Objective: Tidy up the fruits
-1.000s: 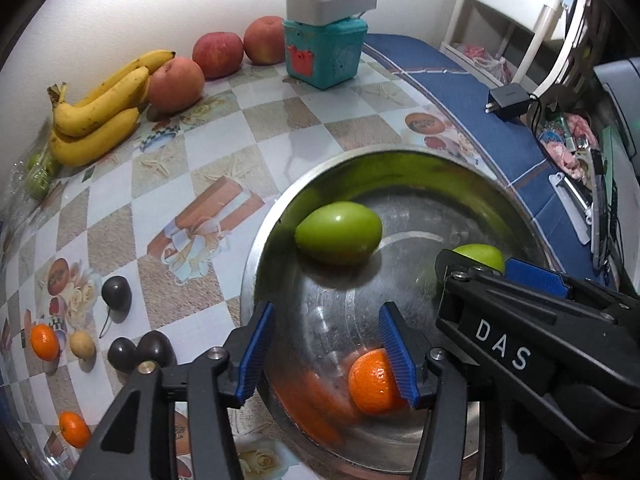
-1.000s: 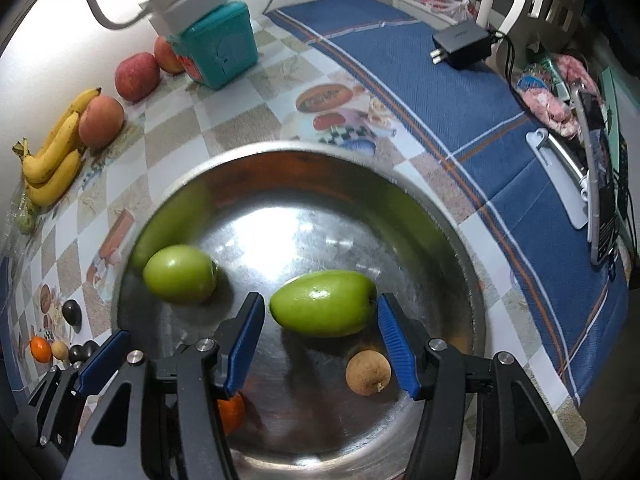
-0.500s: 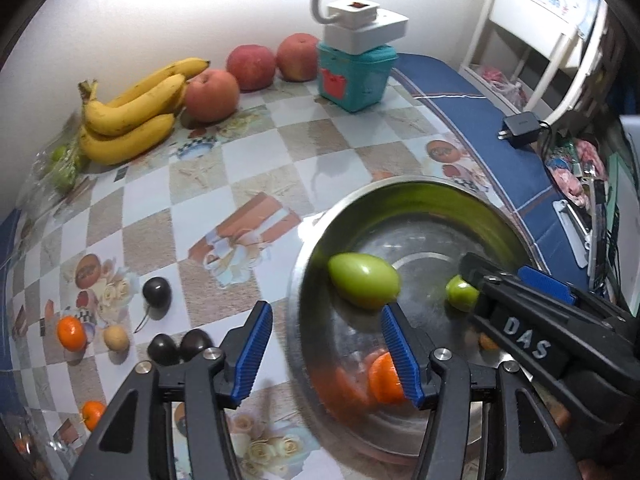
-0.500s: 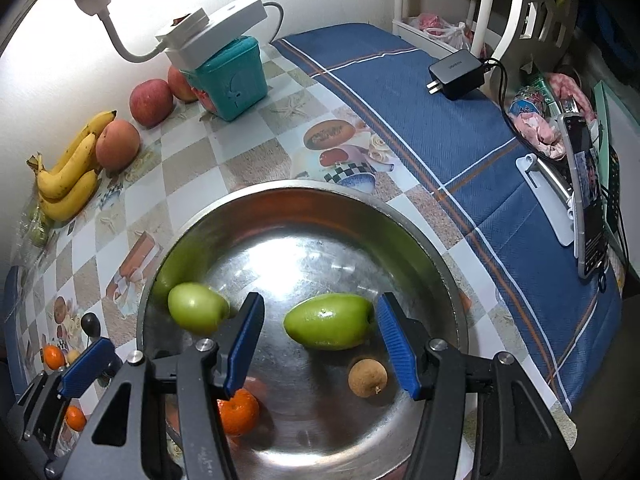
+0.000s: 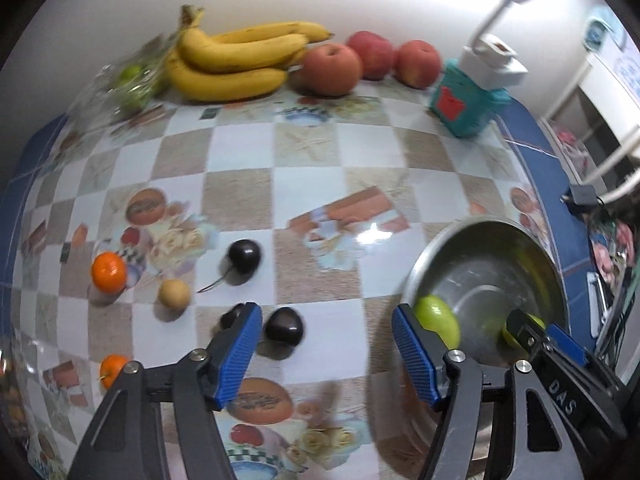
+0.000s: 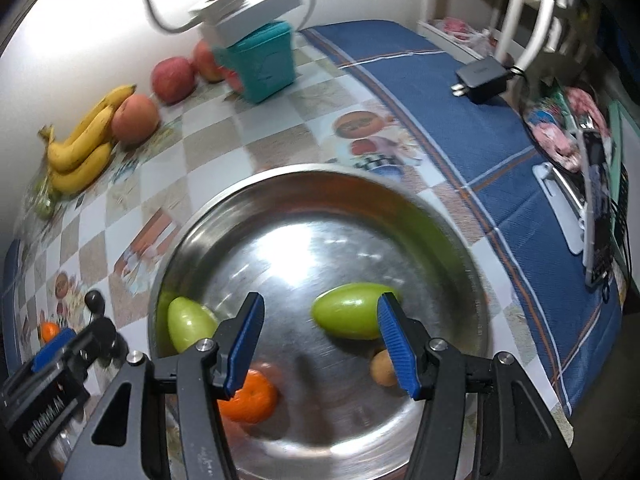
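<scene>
worktop (image 5: 304, 184): checkered, loose small fruit toward left edge | steel bowl (image 6: 460, 248): near right edge, already holds green fruit, one orange | left tool (image 5: 326, 346): spread, empty, above dark plum (image 5: 284, 326) | right tool (image 6: 318, 338): spread, empty, over bowl | advice: centre plum between pads, close gently, lift clear of neighbour.

A polished steel bowl (image 6: 460, 248), mirror-bright, reflects light and green fruit on its inner wall. The tablecloth (image 5: 248, 184) looks like glossy printed vinyl, with a glare spot near its centre; at 3 o'clock its border is matt blue. Both grippers, left (image 5: 326, 350) and right (image 6: 320, 340), have matt black frames, silver rivets and ribbed blue plastic pads (image 5: 240, 356). At 12 o'clock, smooth yellow bananas (image 5: 236, 60) and dull-skinned apples (image 5: 332, 68). The dark cherries (image 5: 245, 255) are shiny. A teal plastic box (image 6: 266, 64) sits at 11 o'clock.
</scene>
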`<state>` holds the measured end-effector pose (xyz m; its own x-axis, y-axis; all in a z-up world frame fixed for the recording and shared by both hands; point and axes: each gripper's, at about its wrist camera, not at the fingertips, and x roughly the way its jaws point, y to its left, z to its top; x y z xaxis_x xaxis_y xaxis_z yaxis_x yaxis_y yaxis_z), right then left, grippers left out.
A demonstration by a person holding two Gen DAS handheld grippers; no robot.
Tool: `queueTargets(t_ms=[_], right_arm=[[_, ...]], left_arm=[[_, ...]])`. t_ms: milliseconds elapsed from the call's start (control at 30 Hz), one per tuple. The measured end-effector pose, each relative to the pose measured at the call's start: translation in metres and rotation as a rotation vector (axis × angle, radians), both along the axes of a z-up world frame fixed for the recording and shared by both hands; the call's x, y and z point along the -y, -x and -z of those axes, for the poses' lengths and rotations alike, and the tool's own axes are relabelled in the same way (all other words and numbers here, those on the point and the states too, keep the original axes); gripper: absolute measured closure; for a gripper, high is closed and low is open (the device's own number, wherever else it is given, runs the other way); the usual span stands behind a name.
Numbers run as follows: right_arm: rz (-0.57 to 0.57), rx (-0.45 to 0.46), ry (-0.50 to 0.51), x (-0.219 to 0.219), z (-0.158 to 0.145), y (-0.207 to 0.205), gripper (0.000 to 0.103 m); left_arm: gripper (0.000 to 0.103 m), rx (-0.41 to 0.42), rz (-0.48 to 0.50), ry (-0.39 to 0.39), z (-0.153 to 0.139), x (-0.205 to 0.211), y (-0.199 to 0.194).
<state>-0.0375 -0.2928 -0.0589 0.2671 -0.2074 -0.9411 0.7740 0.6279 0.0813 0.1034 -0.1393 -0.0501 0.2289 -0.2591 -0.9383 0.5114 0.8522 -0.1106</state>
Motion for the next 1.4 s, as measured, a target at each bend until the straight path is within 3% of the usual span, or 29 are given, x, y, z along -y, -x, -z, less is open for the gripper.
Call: queueTargets(t_ms=[233, 433, 500, 733, 1067, 1400], right_arm=[[-0.070, 0.001, 0.023, -0.018, -0.002, -0.013, 0.027], [-0.100, 0.005, 0.029, -0.024, -0.001, -0.018, 0.019], [-0.104, 0.004, 0.029, -0.026, 0.000, -0.019, 0.009], [-0.096, 0.010, 0.022, -0.025, 0.002, -0.019, 0.003], [-0.087, 0.027, 0.022, -0.026, 0.001, -0.019, 0.002], [-0.165, 0.055, -0.003, -0.040, 0.000, -0.029, 0.002]], left_arm=[[0.003, 0.011, -0.088, -0.018, 0.000, -0.026, -0.016], [0.001, 0.006, -0.131, -0.023, 0.003, -0.039, -0.025], [0.001, -0.002, -0.142, -0.024, 0.005, -0.040, -0.027], [0.001, -0.005, -0.140, -0.038, 0.009, -0.041, -0.026], [0.000, 0.023, -0.169, -0.029, 0.008, -0.052, -0.030], [0.000, 0.105, -0.193, 0.010, -0.001, -0.070, -0.035]])
